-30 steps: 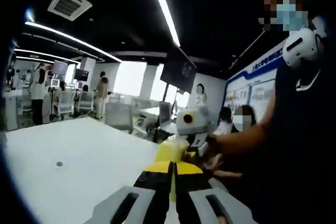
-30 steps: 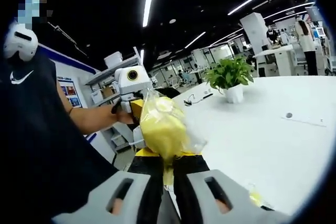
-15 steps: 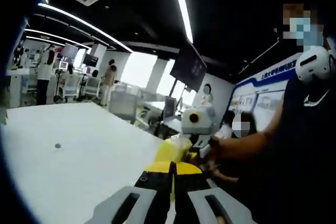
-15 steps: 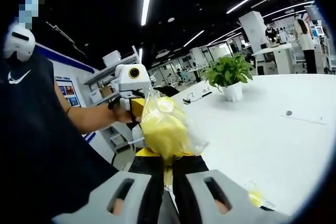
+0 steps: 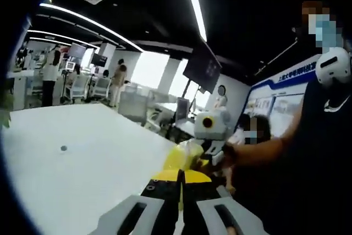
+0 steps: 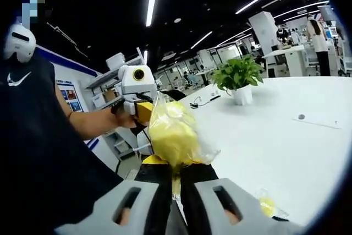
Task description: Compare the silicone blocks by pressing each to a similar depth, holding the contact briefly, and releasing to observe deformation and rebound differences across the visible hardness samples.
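A yellow silicone block in a clear plastic bag [image 6: 171, 134] hangs in the air above the white table [image 6: 275, 152]. My right gripper [image 6: 175, 173] is shut on the bag's lower edge, and the block bulges just past its jaws. The left gripper [image 6: 138, 109], held in a person's hand [image 6: 124, 119], sits behind the bag on its far side. In the left gripper view my left gripper [image 5: 180, 179] is shut on a thin strip of the same bag [image 5: 181, 157]. The right gripper [image 5: 212, 131] faces it from just beyond the bag.
A second small yellow piece in plastic [image 6: 267, 206] lies on the table near the right jaw. A potted plant [image 6: 240, 80] stands at the table's far side. The person's dark-clothed body [image 6: 49, 152] is close on the left. People and desks stand far off [image 5: 82, 86].
The left gripper view has swung slightly, so the room has shifted in it. The bag stays held between both shut grippers, and the right gripper view is almost unchanged.
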### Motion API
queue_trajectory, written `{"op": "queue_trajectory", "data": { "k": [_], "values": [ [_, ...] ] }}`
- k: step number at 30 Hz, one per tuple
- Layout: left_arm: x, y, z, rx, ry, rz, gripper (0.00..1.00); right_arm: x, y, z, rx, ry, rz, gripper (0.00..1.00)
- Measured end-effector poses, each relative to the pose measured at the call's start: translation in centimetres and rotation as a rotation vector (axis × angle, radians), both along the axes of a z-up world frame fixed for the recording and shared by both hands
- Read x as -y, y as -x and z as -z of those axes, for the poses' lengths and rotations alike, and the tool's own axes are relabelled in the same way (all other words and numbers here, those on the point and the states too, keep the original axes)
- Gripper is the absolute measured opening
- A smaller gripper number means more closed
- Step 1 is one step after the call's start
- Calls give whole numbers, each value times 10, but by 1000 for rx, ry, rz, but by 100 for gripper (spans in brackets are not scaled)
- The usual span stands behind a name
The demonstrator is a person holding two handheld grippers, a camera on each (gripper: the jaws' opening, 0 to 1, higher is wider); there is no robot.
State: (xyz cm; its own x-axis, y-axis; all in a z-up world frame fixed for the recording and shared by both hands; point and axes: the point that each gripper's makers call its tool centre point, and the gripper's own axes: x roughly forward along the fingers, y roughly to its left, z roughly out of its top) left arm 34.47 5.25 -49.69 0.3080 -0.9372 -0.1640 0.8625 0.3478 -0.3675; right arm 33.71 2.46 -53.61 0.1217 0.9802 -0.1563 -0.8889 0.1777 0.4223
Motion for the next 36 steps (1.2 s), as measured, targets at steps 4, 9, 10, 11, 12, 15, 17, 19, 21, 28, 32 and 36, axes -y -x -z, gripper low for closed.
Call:
{"op": "queue_trajectory", "data": {
  "k": [4, 9, 10, 11, 12, 15, 17, 19, 21, 28, 32, 36],
  "values": [
    [1, 4, -3, -13, 12, 18, 0, 0, 2, -3, 18, -4, -10, 0],
    [1, 4, -4, 60, -14, 24, 0, -1, 2, -4, 23, -7, -8, 0],
    [0, 3, -5, 71, -16, 15, 0, -1, 2, -4, 20, -10, -7, 0],
    [0, 2, -5, 76, -16, 5, 0, -1, 1, -5, 19, -13, -2, 0],
    [-1, 1, -6, 69, -12, -3, 0, -1, 1, -6, 20, -14, -1, 0],
    [-2, 3, -9, 62, -9, -13, 0, -2, 2, -8, 31, -17, 0, 0],
    [-4, 5, -10, -2, 7, -15, 0, -3, 4, -8, 26, -28, -1, 0],
    [-5, 8, -9, -83, 26, -18, 0, -5, 8, -8, 36, -39, -2, 0],
    [-4, 9, -10, -58, 18, -14, 0, -6, 10, -8, 32, -46, 1, 0],
    [-2, 13, -14, -5, -4, -23, 0, -5, 10, -12, 44, -81, 22, 3],
    [-3, 12, -16, 13, -11, -22, 0, -5, 9, -13, 45, -94, 30, 5],
    [-4, 11, -19, 4, 9, -35, 0, -6, 6, -15, 63, -119, 46, 6]
  ]
}}
